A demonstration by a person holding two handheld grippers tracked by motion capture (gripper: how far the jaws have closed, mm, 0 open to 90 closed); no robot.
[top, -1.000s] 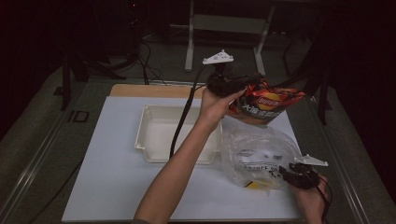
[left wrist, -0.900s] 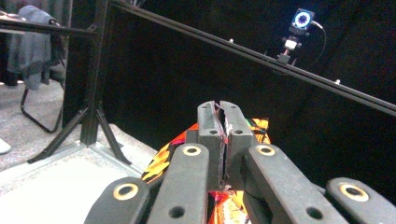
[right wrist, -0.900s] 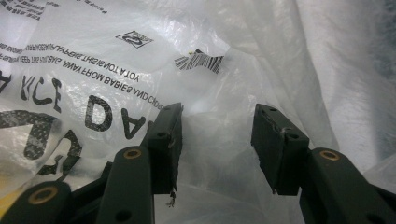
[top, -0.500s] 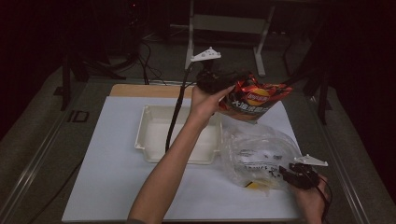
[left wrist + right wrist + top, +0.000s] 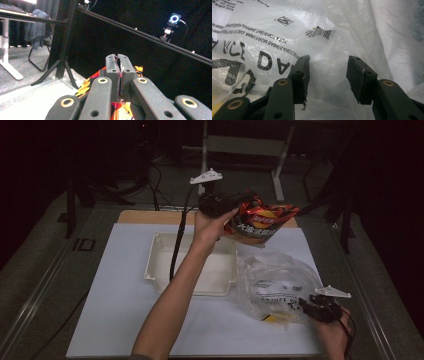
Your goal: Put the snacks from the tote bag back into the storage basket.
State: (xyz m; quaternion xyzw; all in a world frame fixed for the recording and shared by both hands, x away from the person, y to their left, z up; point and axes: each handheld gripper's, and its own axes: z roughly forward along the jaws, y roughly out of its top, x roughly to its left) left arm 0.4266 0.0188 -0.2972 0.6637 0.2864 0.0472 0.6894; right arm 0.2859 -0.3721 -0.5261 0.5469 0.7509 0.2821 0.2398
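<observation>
Holding red/orange chip bag (image 5: pixel 260 222) w/ yellow logo up over tray's (image 5: pixel 157 265) far edge, L gripper (image 5: pixel 216 204) pinching it shut. Reading "AWAY FROM BABIES" on clear bag (image 5: pixel 262 32); R gripper (image 5: pixel 328 72) gaping against it.

Your chip bag (image 5: pixel 262 221) looks like glossy, crinkled foil-type plastic. The clear bag (image 5: pixel 278 285) is thin, shiny, wrinkled film with black print. The tray (image 5: pixel 155 265) is smooth, matt white plastic; the sheet (image 5: pixel 115 300) under it looks like matt paper.
</observation>
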